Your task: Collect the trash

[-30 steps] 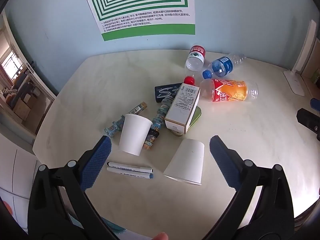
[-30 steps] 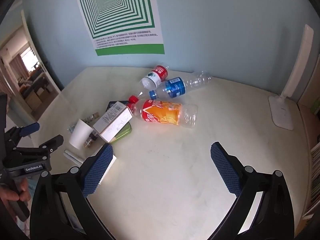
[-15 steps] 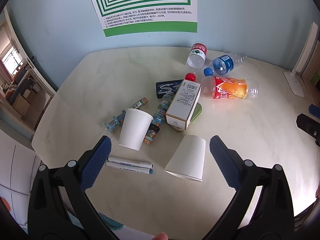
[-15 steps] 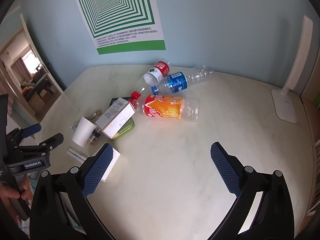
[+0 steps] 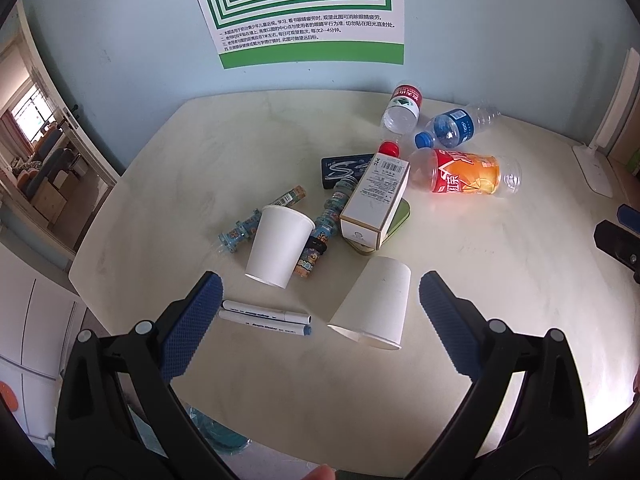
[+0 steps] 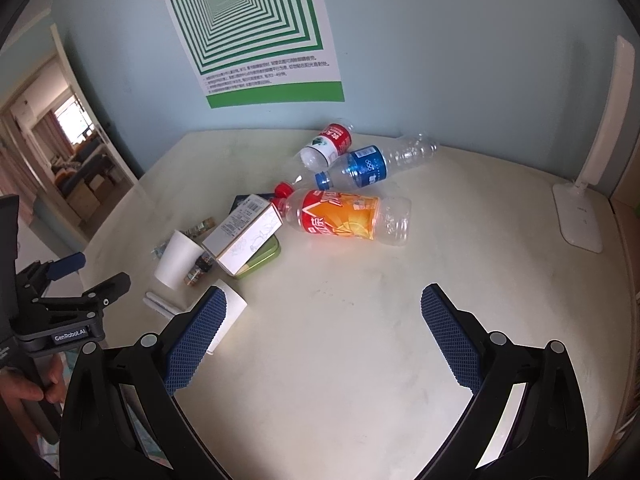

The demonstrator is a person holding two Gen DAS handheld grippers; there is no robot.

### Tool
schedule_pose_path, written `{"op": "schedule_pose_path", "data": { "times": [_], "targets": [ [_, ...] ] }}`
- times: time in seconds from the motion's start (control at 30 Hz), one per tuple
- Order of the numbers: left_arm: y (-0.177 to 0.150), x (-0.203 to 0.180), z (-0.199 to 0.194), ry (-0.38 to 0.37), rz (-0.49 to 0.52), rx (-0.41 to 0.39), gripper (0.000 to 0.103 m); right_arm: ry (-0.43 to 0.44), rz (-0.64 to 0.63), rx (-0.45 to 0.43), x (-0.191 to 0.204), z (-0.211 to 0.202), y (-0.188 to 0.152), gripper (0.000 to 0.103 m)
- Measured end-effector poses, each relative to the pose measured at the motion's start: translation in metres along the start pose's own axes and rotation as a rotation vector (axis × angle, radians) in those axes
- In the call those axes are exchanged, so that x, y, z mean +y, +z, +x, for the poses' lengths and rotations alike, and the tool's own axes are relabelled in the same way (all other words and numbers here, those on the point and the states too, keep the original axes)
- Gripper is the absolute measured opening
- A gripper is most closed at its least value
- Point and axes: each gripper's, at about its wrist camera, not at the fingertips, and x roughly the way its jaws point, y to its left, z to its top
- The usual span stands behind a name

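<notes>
Trash lies on a cream table [image 5: 500, 320]. Two white paper cups stand upside down: one [image 5: 374, 310] just ahead of my open left gripper [image 5: 318, 292], another [image 5: 278, 252] farther left. Behind them are a white carton [image 5: 376, 200] on a green tin [image 5: 400, 214], an orange-label bottle [image 5: 464, 172], a blue-label bottle [image 5: 456, 126] and a red-label bottle [image 5: 402, 110]. My right gripper [image 6: 322, 300] is open and empty above bare table, with the orange-label bottle [image 6: 348, 218] well ahead of it.
Two white markers [image 5: 264, 318] lie by my left fingertip. Small printed tubes [image 5: 316, 244] and a dark flat pack [image 5: 344, 164] lie among the trash. A white desk lamp [image 6: 588, 184] stands at the right. The wall with a green poster [image 6: 256, 32] is behind the table.
Both grippers have drawn back and lifted slightly, so the table items sit a little lower and farther off. Nothing on the table has moved.
</notes>
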Motion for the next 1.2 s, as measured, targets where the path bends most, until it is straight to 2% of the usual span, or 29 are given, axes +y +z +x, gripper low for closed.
{"op": "schedule_pose_path", "data": {
  "times": [0.3, 0.57, 0.63, 0.77, 0.9, 1.2],
  "targets": [
    [-0.005, -0.001, 0.001, -0.004, -0.004, 0.008, 0.096, 0.018, -0.009, 0.005, 0.001, 0.003, -0.001, 0.097],
    [-0.007, 0.003, 0.009, -0.016, -0.053, 0.058, 0.096, 0.032, -0.003, 0.005, 0.000, 0.004, -0.003, 0.097],
    [-0.006, 0.004, 0.011, 0.026, -0.070, 0.074, 0.096, 0.031, 0.000, 0.005, 0.000, 0.004, -0.003, 0.097],
    [-0.004, 0.000, 0.013, 0.111, -0.027, 0.072, 0.097, 0.033, 0.010, 0.006, -0.003, 0.004, -0.005, 0.097],
    [-0.006, -0.001, 0.014, 0.039, -0.034, 0.079, 0.097, 0.030, 0.007, 0.010, -0.002, 0.006, -0.005, 0.097],
    [-0.005, 0.003, 0.025, -0.008, -0.041, 0.094, 0.096, 0.021, -0.050, 0.033, 0.001, 0.015, -0.001, 0.097]
  ]
}}
